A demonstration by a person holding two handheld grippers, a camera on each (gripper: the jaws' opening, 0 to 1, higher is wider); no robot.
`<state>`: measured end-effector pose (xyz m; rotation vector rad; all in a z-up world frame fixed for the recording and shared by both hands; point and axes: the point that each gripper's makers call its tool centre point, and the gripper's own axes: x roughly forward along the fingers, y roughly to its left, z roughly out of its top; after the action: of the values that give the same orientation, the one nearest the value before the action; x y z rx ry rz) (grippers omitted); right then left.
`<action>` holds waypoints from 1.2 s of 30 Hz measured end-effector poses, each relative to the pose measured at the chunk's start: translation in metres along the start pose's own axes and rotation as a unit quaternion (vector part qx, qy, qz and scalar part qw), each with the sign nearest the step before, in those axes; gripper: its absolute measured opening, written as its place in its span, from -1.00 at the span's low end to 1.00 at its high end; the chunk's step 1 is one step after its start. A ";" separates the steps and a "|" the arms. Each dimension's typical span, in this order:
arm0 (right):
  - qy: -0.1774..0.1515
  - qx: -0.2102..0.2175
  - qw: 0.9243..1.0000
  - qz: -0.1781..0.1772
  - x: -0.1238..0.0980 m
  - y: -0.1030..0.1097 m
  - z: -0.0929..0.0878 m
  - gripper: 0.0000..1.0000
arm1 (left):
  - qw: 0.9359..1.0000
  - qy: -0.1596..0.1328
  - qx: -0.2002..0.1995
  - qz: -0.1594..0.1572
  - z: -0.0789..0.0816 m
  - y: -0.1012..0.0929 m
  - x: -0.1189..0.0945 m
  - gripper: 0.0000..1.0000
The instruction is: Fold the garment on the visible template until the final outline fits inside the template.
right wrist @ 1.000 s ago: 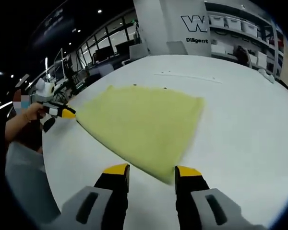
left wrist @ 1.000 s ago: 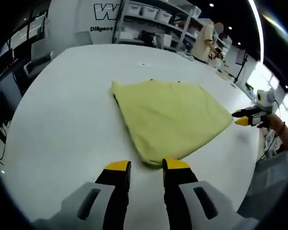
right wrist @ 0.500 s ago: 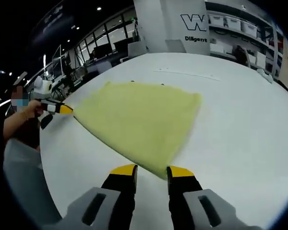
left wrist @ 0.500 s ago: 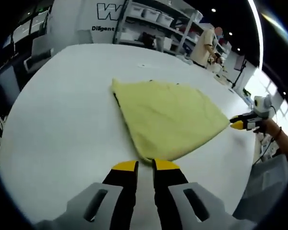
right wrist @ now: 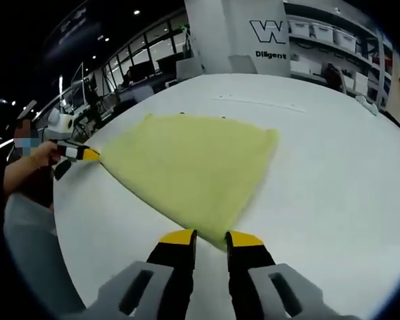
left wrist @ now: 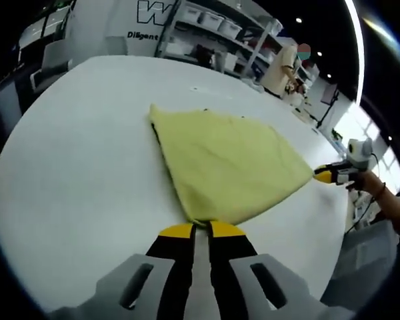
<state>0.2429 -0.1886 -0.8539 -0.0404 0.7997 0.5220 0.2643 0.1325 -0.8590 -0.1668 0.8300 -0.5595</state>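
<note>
The yellow garment [left wrist: 227,167] lies flat on the white desk [left wrist: 73,173]; the left gripper [left wrist: 194,231] pinches one near corner with fingers almost together; the right gripper [right wrist: 210,237] does likewise; an unequal lift may, I think, pull a corner free.

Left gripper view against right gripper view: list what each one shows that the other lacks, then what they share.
Left gripper view: a person in pale clothes by the shelves, beyond the table. Right gripper view: tall windows at the far left. Both share the yellow garment on the white table, each gripper, left and right, nearly closed at a corner, and the wall lettering.
</note>
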 end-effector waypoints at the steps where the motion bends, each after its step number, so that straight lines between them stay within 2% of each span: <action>1: -0.002 -0.001 1.000 0.000 0.000 -0.001 0.001 -0.90 | 1.000 -0.002 0.001 -0.002 0.001 -0.001 0.001 -0.97; 3: -0.006 -0.001 1.000 -0.001 -0.001 -0.002 0.002 -1.00 | 1.000 -0.003 0.001 -0.002 0.002 -0.002 0.002 -1.00; 7: -0.008 0.005 1.000 0.003 0.000 -0.001 0.003 -1.00 | 1.000 -0.003 0.021 -0.001 0.003 -0.005 0.002 -1.00; 14: -0.010 -0.001 1.000 0.000 -0.001 -0.003 0.004 -1.00 | 0.999 -0.005 0.034 0.007 0.002 -0.002 -0.004 -1.00; 19: -0.008 -0.010 1.000 -0.003 -0.002 -0.005 0.003 -1.00 | 0.996 -0.006 0.084 0.010 0.006 0.001 -0.011 -1.00; 21: -0.010 -0.009 1.000 -0.004 -0.003 -0.006 0.004 -1.00 | 0.992 -0.002 0.124 0.002 0.008 -0.001 -0.013 -1.00; 24: -0.010 -0.007 1.000 -0.005 -0.003 -0.006 0.004 -1.00 | 0.985 0.009 0.170 0.007 0.010 0.001 -0.016 -1.00; 28: -0.007 0.003 1.000 -0.007 -0.003 -0.007 0.002 -1.00 | 0.982 0.011 0.190 -0.002 0.014 0.000 -0.020 -1.00; 31: -0.008 0.007 1.000 -0.007 -0.003 -0.008 0.002 -1.00 | 0.975 0.020 0.220 0.004 0.016 0.005 -0.024 -1.00; 34: -0.008 0.008 1.000 -0.006 -0.003 -0.008 0.002 -1.00 | 0.972 0.023 0.232 0.000 0.017 0.004 -0.025 -1.00; 36: -0.008 0.011 1.000 -0.008 -0.003 -0.009 0.002 -1.00 | 0.966 0.030 0.255 0.001 0.018 0.006 -0.027 -1.00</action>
<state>0.2464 -0.1971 -0.8519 -0.0224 0.7888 0.4987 0.2657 0.1507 -0.8317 0.3250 0.7193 -0.7613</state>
